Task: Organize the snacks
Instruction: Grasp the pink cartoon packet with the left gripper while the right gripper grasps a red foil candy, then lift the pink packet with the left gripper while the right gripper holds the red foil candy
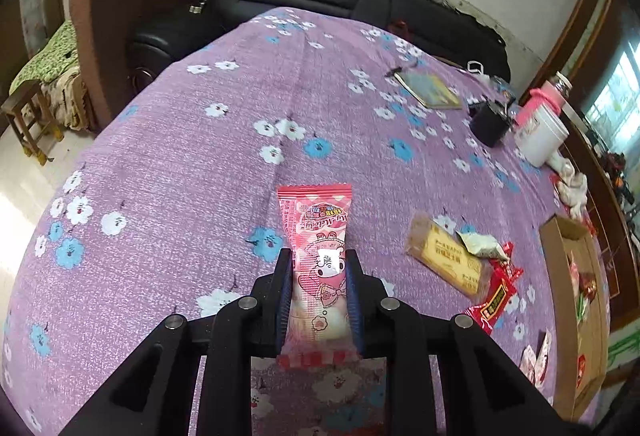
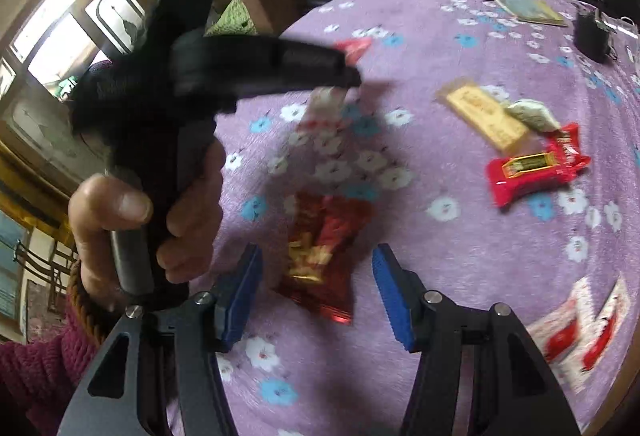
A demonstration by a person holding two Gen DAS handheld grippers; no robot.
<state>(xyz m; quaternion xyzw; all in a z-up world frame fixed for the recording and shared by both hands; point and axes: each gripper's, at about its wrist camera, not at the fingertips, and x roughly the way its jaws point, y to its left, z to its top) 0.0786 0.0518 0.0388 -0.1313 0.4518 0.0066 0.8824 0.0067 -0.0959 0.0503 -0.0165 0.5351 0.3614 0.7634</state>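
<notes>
In the left wrist view, the left hand-held gripper point(image 1: 319, 288) pinches a pink cartoon-printed snack packet point(image 1: 318, 264) above the purple flowered table point(image 1: 168, 163). It likely needs carrying to the open brown cardboard box point(image 1: 560, 236) at the right edge, which already holds some wrapped snacks.

In the right wrist view, the right hand-held gripper point(image 2: 316, 292) is spread and empty, a shiny dark-red snack packet point(image 2: 326, 256) lying between its jaws; closing on it seems next.

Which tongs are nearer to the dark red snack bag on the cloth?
Right. The right tongs stand open directly over the dark red bag; the left tongs are beyond it, gripping a pink packet.
</notes>
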